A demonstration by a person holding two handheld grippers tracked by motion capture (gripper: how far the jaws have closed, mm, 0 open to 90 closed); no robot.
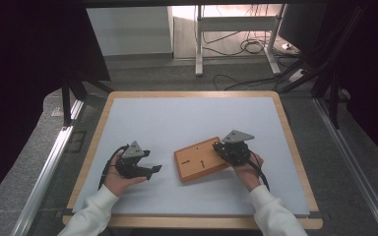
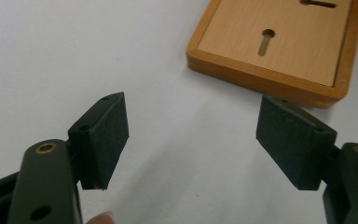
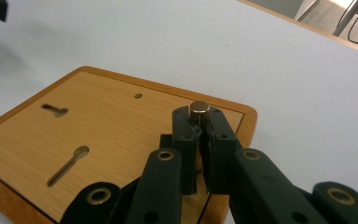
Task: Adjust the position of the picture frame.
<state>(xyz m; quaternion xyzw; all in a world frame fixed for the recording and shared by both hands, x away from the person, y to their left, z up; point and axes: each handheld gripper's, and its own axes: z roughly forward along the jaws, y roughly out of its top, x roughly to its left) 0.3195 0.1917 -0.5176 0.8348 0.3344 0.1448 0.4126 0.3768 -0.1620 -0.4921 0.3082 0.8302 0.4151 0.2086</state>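
**Two hand-held grippers at a wooden frame back on the desk**

On the pale desk [image 1: 187, 118], a little right of centre and near the person's edge, lies a wooden picture-frame back [image 1: 200, 160] — a light panel set in a darker orange-brown rim, turned at an angle to the desk's sides. The panel carries two keyhole-shaped hanging slots [image 3: 68, 164] and a small round hole [image 3: 138, 96] nearer its far edge.

The right hand-held gripper [image 3: 199, 122] sits over the frame's right end, held in the person's right hand [image 1: 247, 169]. In the right gripper view its jaws are clenched on a small metal pin [image 3: 199, 108] with a flat round head, which stands upright between the jaw tips just inside the frame's rim. Whether the pin's lower end touches the panel cannot be told, as the jaws hide it.

The left hand-held gripper [image 1: 145, 169] rests low over the bare desk to the left of the frame, apart from it, in the left hand [image 1: 118, 179]. Its jaws are spread wide and released — nothing lies between the pads [image 2: 107, 140], and the frame's corner shows just beyond them.
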